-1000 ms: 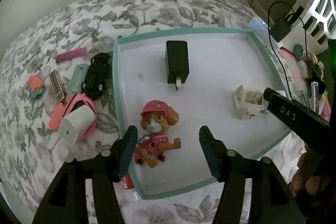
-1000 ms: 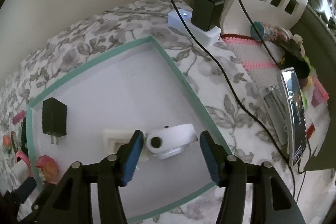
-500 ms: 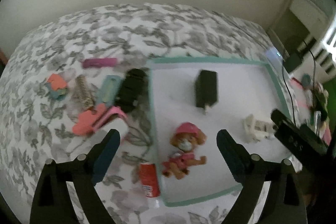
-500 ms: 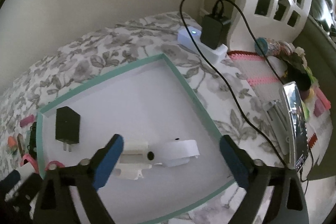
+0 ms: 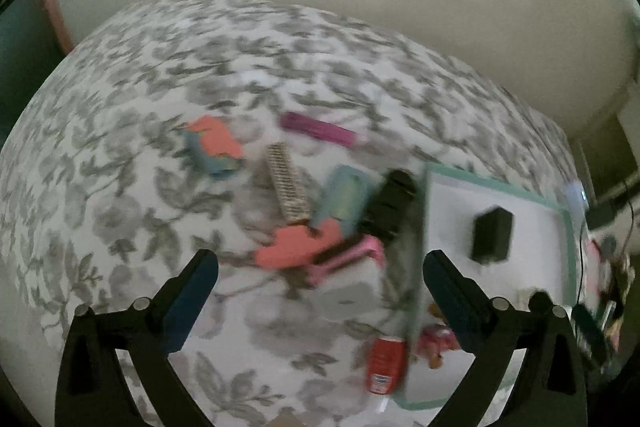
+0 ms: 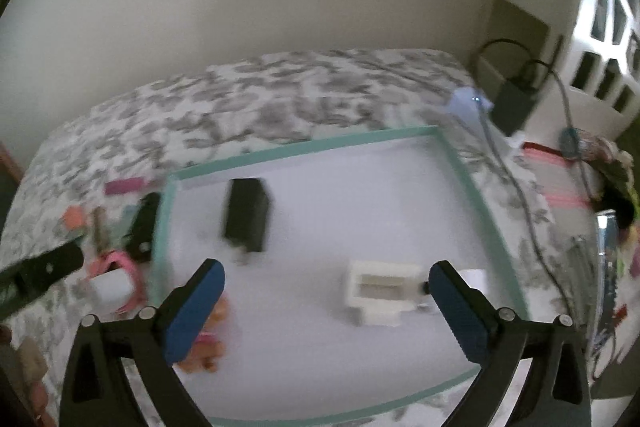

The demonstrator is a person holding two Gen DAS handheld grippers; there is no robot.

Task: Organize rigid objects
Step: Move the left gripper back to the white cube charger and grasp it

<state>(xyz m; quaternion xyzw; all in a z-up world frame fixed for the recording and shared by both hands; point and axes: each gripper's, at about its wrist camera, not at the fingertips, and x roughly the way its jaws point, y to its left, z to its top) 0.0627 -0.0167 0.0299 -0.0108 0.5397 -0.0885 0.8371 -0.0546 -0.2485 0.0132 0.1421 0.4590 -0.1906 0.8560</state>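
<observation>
In the left wrist view, the loose things are still lying in a heap on the flowered bed cover left of centre: an orange and blue piece toward the upper left, a studded brown clip, a purple bar above it, a teal clip, a black toy car lying just beside the tray's left wall, and pink pieces below them. The left hand-held gripper is hovering over that heap, its jaws having just been opening, wide apart with nothing between them. A red tube is lying at lower centre, just outside the teal-rimmed tray on the right. In the right wrist view, the tray is already holding a black charger at centre left, a pup figure half hidden behind the lower left finger, and a white plastic piece at centre right. The right hand-held gripper is hanging released above the tray floor, likewise just spread and empty. So I am judging the sorting partly done, with most of the pile waiting outside.
</observation>
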